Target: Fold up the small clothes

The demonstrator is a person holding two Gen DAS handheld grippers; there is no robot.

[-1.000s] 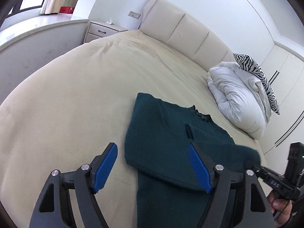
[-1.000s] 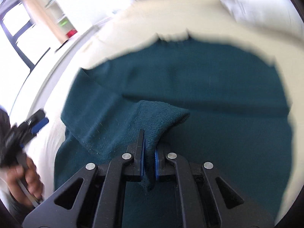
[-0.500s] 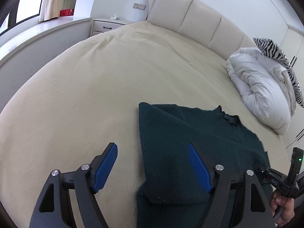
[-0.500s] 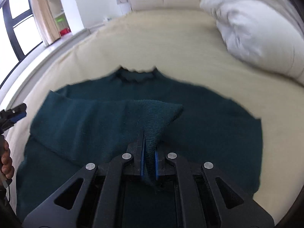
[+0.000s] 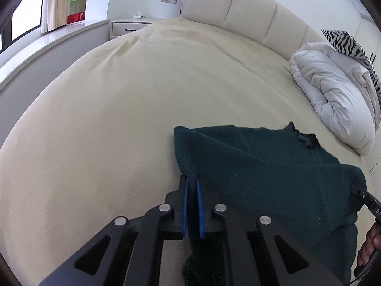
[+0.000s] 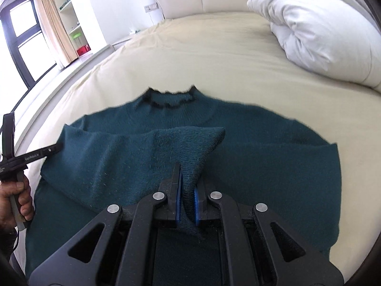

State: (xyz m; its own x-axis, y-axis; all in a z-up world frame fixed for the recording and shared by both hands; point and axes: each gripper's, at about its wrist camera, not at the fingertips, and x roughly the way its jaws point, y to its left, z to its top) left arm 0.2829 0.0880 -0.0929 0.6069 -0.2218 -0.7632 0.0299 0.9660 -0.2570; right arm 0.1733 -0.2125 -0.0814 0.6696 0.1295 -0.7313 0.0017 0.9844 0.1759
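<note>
Left gripper [image 5: 192,183]: blue pads pressed together, pinching the sweater's left folded edge.
Sweater [image 6: 250,147]: dark teal, flat on the cream bed [image 5: 119,100], collar toward the headboard, one sleeve folded across the chest.
Right gripper [image 6: 187,178]: clamped on the folded sleeve's cuff.
Duvet [image 6: 316,28]: white, bunched at far right.

- It was a home bedroom: a wide bed under a smooth cream sheet [image 5: 142,95] backed by a padded cream headboard [image 5: 250,7].
- A rolled white duvet [image 6: 321,28] lay on it.
- A pale bedside cabinet [image 5: 128,25] stood beside a curtained window [image 6: 31,38].
</note>
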